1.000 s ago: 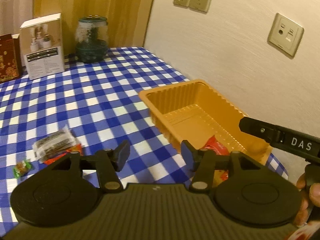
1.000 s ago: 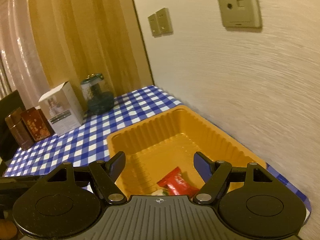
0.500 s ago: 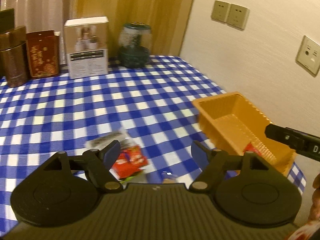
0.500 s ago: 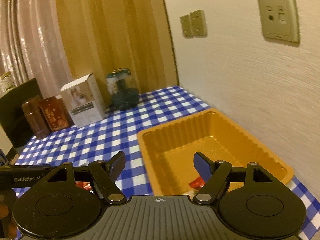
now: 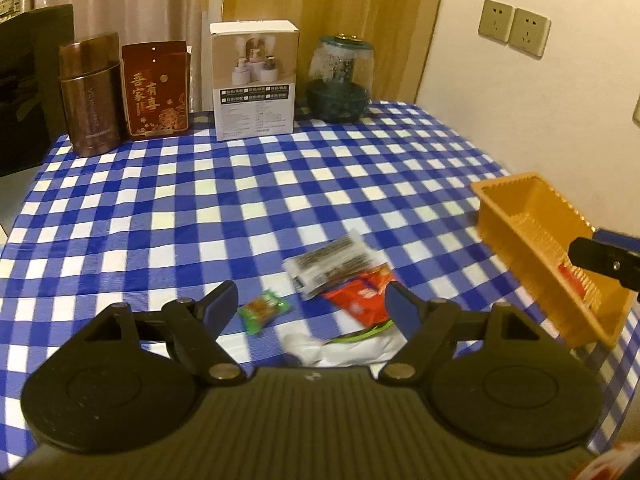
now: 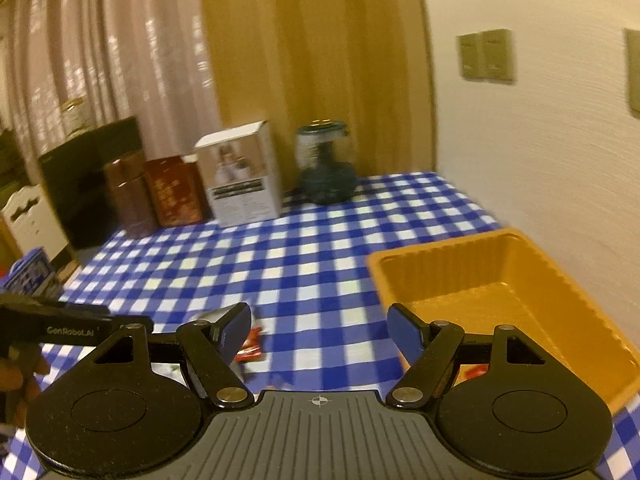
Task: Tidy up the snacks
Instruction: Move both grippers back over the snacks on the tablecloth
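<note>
Loose snacks lie on the blue checked cloth: a small green candy (image 5: 262,309), a clear pack of dark pieces (image 5: 332,264), a red packet (image 5: 362,296) and a white wrapper (image 5: 344,346). My left gripper (image 5: 312,304) hovers open just in front of them, holding nothing. An orange tray (image 5: 532,240) sits at the right by the wall, with a red packet (image 5: 580,284) inside. My right gripper (image 6: 322,324) is open and empty, its right finger over the near left corner of the tray (image 6: 500,276). A red packet (image 6: 250,348) lies beside its left finger.
Along the back edge stand a brown canister (image 5: 90,92), a red box (image 5: 156,88), a white box (image 5: 256,80) and a glass jar (image 5: 340,76). A wall with sockets (image 5: 514,26) bounds the right side. A dark chair (image 5: 28,80) stands at the far left.
My left gripper has swung left from the tray to the loose snacks, and its jaws have widened. The right gripper has also turned left, so the tray now sits further right in its view.
</note>
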`<state>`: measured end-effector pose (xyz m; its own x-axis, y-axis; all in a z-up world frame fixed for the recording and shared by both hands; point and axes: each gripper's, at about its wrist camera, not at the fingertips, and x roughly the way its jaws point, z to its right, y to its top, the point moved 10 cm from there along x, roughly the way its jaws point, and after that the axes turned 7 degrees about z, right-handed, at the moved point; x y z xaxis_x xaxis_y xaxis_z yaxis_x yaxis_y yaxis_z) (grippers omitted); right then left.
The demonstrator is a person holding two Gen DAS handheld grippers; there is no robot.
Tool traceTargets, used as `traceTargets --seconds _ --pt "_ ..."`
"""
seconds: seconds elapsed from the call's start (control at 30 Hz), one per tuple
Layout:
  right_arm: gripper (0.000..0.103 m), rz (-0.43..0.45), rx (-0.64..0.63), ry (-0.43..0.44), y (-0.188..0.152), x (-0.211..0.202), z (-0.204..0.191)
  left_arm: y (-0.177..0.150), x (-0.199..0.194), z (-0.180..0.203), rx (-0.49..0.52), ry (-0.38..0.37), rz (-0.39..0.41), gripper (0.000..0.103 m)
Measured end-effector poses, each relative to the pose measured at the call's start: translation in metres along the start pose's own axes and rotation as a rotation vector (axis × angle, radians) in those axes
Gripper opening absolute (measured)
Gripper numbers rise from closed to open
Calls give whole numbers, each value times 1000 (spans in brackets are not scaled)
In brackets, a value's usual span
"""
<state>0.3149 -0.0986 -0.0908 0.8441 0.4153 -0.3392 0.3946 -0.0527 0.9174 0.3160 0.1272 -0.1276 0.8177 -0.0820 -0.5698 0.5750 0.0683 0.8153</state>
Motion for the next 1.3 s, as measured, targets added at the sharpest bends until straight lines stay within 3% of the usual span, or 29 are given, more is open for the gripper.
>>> traceTargets --seconds 0.37,0.67,1.07,1.3 --pt "75 -129 -221 142 -39 24 -52 -31 4 -11 183 -65 -87 78" --pt "74 -272 -324 216 -81 48 -57 -42 10 7 385 -132 -101 78" --pt "65 -364 -520 228 -114 90 -45 -54 30 23 488 -163 -123 78" --pt "65 -363 -490 259 -111 102 -39 -57 36 31 498 -190 -126 78"
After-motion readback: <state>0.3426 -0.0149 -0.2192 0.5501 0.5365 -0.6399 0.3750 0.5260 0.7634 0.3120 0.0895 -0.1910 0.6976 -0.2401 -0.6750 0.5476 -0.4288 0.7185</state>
